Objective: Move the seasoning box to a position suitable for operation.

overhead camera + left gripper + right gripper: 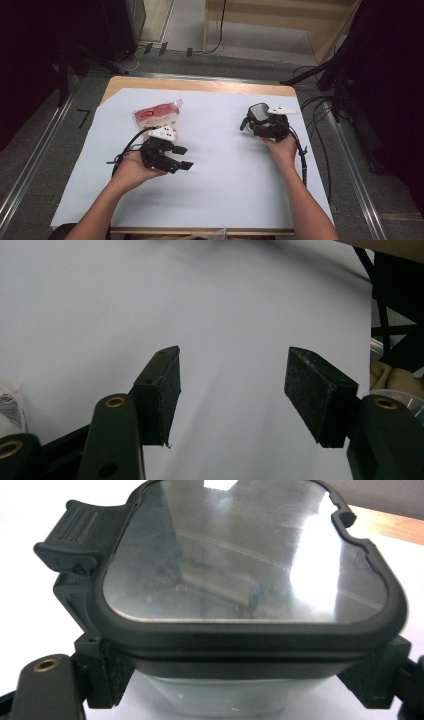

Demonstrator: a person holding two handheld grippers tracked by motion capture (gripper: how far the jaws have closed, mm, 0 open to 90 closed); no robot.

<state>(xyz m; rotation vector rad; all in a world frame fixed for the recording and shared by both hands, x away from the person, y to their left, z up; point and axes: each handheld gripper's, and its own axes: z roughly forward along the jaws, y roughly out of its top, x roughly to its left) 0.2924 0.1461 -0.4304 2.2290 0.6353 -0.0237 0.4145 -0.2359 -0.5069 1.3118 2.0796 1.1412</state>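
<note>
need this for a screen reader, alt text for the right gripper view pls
The right gripper grips a clear container with a dark-rimmed lid, one jaw on each side. The lid has a latch at the left, and a white table lies behind.

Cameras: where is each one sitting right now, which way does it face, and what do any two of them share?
High view: above the near edge, looking forward and down on the white sheet; both forearms, left gripper.
Left gripper view: on the left gripper, along its open jaws at bare sheet.
Right gripper view: on the right gripper, clamped on the lidded container.
Shared: the container shows from above too.
</note>
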